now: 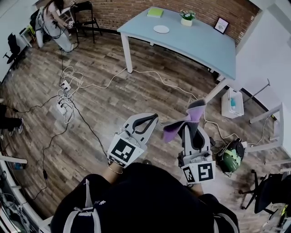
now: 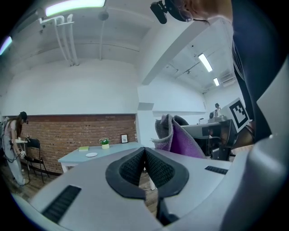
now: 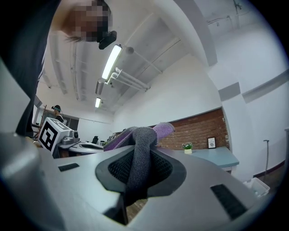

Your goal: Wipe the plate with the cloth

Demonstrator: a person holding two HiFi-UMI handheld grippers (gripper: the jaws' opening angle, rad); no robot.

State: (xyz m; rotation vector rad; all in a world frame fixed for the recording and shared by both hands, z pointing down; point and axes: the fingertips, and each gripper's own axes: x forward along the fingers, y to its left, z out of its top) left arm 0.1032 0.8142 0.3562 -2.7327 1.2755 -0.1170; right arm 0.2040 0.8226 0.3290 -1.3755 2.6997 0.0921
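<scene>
The white plate [image 1: 161,29] lies on a light blue table [image 1: 200,43] far ahead across the room; in the left gripper view the plate [image 2: 91,154] is small on that table [image 2: 113,150]. My right gripper [image 1: 190,128] is shut on a purple and grey cloth [image 1: 181,124], which sticks up and flops left from the jaws. The right gripper view shows the cloth [image 3: 143,140] pinched between the black pads of that gripper [image 3: 139,168]. My left gripper [image 1: 148,120] is held beside it, shut and holding nothing [image 2: 144,152]. Both are over the wooden floor, well short of the table.
On the table stand a potted plant [image 1: 187,17], a green book [image 1: 154,12] and a picture frame [image 1: 221,25]. Cables and a power strip [image 1: 61,105] trail over the floor at left. A person [image 1: 54,22] stands far left. A white box [image 1: 233,103] and a green bag [image 1: 232,157] sit at right.
</scene>
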